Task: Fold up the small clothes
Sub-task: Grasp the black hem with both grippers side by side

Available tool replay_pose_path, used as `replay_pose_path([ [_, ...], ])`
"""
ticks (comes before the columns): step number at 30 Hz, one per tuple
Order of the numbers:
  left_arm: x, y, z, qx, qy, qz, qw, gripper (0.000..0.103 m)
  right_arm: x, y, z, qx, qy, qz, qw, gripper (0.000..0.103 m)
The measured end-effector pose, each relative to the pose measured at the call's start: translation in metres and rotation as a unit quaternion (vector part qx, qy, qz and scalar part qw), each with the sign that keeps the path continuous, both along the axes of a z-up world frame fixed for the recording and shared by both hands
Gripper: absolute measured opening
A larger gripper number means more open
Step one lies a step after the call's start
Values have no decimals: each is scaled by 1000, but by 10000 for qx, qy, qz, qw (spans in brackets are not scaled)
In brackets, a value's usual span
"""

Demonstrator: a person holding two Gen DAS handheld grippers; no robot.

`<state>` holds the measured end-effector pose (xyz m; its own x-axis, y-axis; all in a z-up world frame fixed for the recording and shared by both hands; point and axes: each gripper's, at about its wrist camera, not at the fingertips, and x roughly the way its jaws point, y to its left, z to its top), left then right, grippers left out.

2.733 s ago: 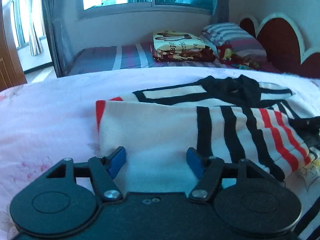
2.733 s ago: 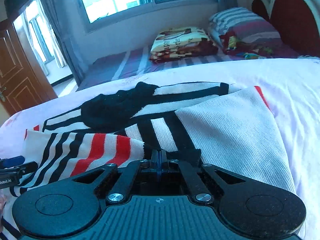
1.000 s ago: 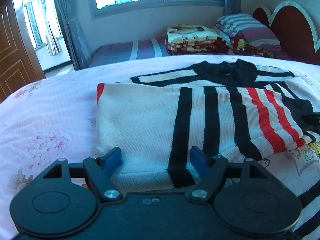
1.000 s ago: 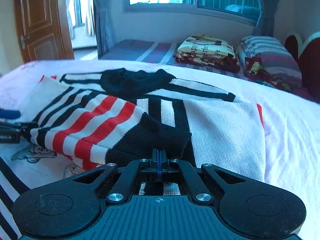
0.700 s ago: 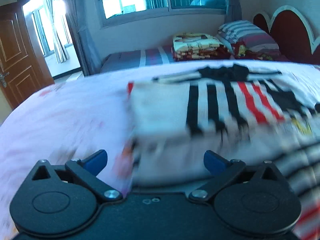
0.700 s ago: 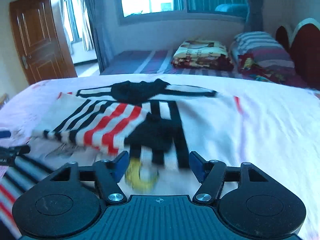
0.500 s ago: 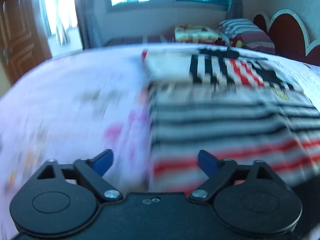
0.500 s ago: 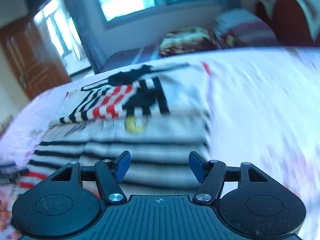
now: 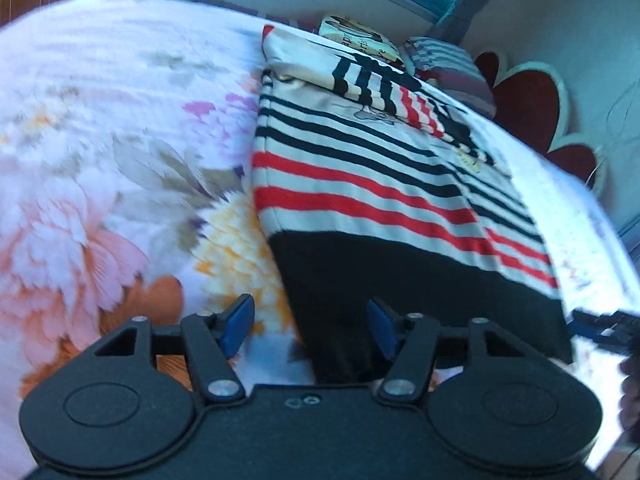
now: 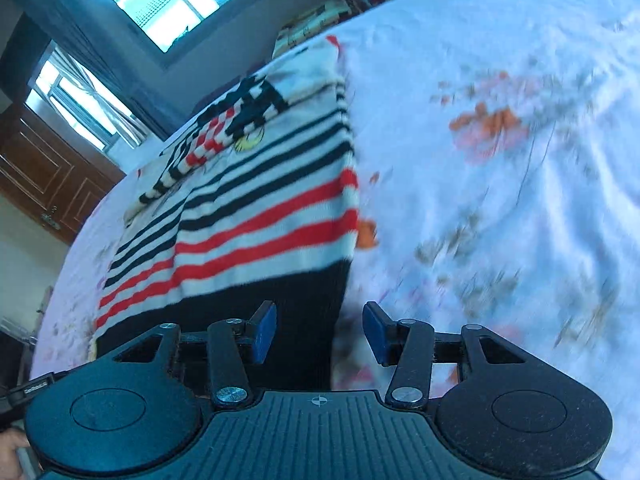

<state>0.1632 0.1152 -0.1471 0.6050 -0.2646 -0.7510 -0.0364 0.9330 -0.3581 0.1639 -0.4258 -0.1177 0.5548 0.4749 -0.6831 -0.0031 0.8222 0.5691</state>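
Bedroom scene, with a floral sheet (image 9: 100,168) covering the bed and taking up most of both views. Both pictures are tilted and a bit smeared at the edges. Up top there's a window (image 10: 160,0) and a brown door (image 10: 44,176), and at the far end a red headboard (image 9: 524,108) with a striped pillow (image 9: 452,64) and a folded blanket (image 9: 360,38) past the sheet.

A striped sweater (image 9: 380,168) lies flat on the sheet — white with black and red stripes and a wide black hem (image 9: 400,292) at the near end. Both sleeves (image 9: 376,84) are folded in across the chest at the far end.

Left gripper (image 9: 310,324) is wide open and holding nothing. It sits low at the hem's left corner: the hem's left edge runs between the two blue fingers (image 9: 240,322), one finger over bare sheet, the other over the black knit.

Right gripper (image 10: 320,332) is the mirror image — spread wide, nothing in it, at the hem's right corner. One blue finger is over the black band and the other over the sheet, with the sweater's right edge passing between them. Can't tell whether either set of pads actually touches the fabric.

The right gripper's tip pokes into the left view at the far right, by the hem.
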Motion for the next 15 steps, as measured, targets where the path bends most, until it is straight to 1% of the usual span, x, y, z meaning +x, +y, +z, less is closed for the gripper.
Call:
replay_pose_path([
  [2,0,1,-3,-131,-6,40,9999,60,-5,5,-5,15,47,-60,10000,49],
  [6,7,-1,-5,-309,-24,16,9995,57,-12,9,-9,284,32,-44,9996,49],
  [7,9,0,-6,-393,-23,31,9992,54,-11,10,-10,313,37,-47,9995,49],
  [9,14,4,-9,-631,3,126,9979,53,-4,9,-11,428,75,-96,9990,48],
  [10,17,6,-10,-743,6,143,9971,50,0,10,-11,495,71,-80,9987,48],
  [11,20,7,-11,-791,11,144,9968,49,3,11,-12,512,73,-52,9986,48],
  [15,29,4,-13,-877,-12,71,9961,49,15,21,-14,563,98,20,9984,48],
])
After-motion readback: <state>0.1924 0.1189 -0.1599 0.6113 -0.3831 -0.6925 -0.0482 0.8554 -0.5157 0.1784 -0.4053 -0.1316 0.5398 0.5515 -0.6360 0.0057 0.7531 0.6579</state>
